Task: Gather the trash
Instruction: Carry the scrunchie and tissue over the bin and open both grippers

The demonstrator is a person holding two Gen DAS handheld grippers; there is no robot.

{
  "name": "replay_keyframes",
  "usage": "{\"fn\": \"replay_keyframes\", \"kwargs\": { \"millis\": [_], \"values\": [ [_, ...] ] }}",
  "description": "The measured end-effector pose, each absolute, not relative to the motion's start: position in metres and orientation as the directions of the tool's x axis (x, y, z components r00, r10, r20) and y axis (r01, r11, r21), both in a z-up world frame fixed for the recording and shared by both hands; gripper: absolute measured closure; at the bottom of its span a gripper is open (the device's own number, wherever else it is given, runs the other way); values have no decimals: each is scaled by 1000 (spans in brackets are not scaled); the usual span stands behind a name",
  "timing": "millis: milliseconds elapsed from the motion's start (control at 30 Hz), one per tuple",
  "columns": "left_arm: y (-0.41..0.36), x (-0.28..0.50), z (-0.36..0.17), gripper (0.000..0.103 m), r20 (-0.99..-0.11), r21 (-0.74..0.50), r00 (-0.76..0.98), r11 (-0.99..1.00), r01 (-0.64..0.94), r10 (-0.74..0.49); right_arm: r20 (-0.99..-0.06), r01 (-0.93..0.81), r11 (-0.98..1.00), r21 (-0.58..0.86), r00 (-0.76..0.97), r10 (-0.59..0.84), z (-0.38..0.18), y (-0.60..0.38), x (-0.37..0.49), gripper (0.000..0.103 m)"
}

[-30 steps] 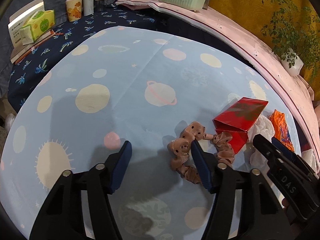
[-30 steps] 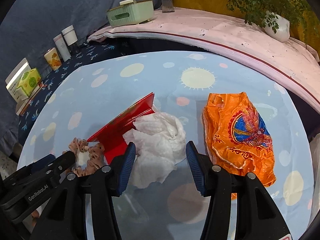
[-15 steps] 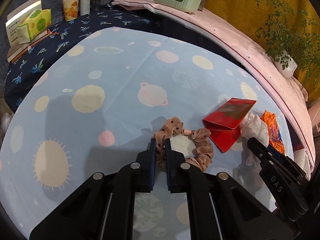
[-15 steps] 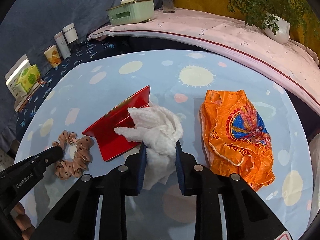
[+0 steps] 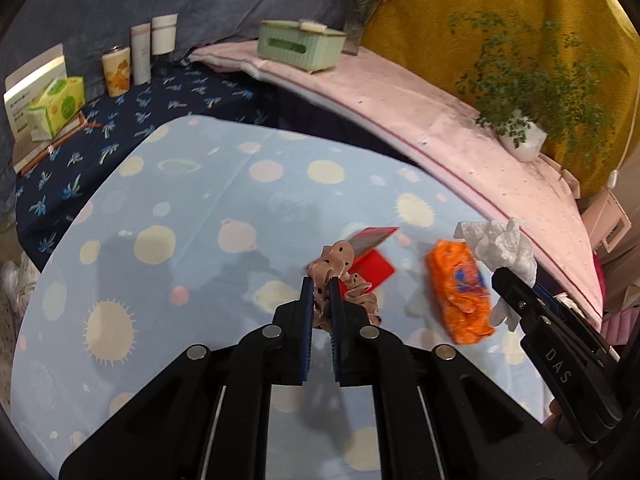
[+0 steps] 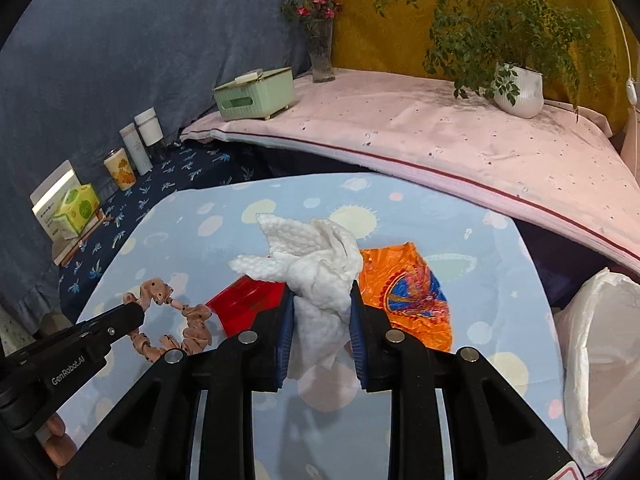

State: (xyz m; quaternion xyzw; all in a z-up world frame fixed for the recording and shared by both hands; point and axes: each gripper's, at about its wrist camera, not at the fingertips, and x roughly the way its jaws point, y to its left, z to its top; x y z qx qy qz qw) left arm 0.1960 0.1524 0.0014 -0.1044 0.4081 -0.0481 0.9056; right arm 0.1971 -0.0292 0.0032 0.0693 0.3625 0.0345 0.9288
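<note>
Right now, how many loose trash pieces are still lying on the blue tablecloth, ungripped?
2: the red folded card near the middle and the orange wrapper to its right. Any others behind the hand-held grippers would be hidden.

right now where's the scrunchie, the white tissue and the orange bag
scrunchie [image 5: 340, 256]: left wrist view, top loop above the fingers
white tissue [image 6: 320, 268]: right wrist view, middle of the wad
orange bag [image 6: 404, 296]: right wrist view, printed centre

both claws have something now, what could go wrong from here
The left claw pinches only one loop of the brown scrunchie; the rest dangles and could snag the red packet or slip out. The right claw grips the white tissue wad loosely bunched, so part may tear or drop before reaching the white bag. The orange wrapper remains uncollected.
</note>
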Motion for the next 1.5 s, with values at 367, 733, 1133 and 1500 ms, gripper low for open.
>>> {"fn": "replay_keyframes", "kwargs": {
  "millis": [367,733,1133,1500],
  "values": [
    [70,170,51,96,-672,-213,696,966,146,-253,-594,67,983,169,803,47,50,-99,150,79],
    [-20,141,80,96,-639,-197,684,934,297,-352,-561,189,963,192,826,-50,65,-183,104,79],
    [-98,119,83,96,-639,-208,621,879,428,-454,-569,309,925,221,811,-136,57,-258,64,79],
    [-156,113,70,96,-665,-199,562,842,501,-492,-594,386,889,248,785,-175,37,-307,44,79]
  ]
}}
